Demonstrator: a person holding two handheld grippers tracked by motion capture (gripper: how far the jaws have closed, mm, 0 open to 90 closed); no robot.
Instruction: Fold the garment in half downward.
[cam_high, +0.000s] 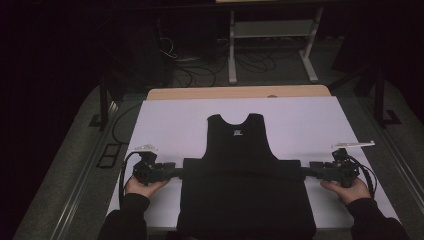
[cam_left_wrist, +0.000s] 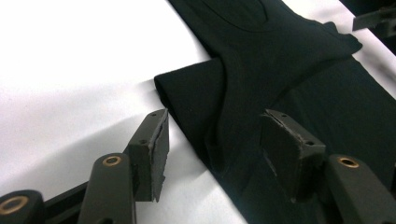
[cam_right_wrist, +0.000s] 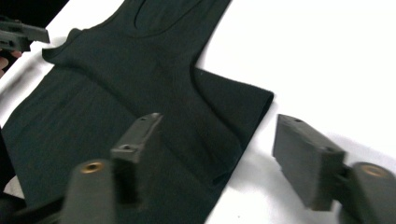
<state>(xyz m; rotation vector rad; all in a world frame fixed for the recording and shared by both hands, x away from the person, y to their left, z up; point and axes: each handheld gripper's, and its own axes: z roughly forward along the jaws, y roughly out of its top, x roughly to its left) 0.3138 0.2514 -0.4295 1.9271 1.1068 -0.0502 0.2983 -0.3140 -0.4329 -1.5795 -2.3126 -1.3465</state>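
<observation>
The left gripper (cam_high: 172, 172) lies low on the white table (cam_high: 165, 120), jaws wide at the black shirt's (cam_high: 240, 150) left sleeve. The shirt lies flat in the middle. The right gripper (cam_high: 307, 171) matches it, jaws wide at the right sleeve.

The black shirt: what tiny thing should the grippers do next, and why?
Probably close each gripper on its side edge. The black shirt lies flat on the white table. The left gripper and right gripper are both open, each with one jaw over the cloth and the other over bare table.
</observation>
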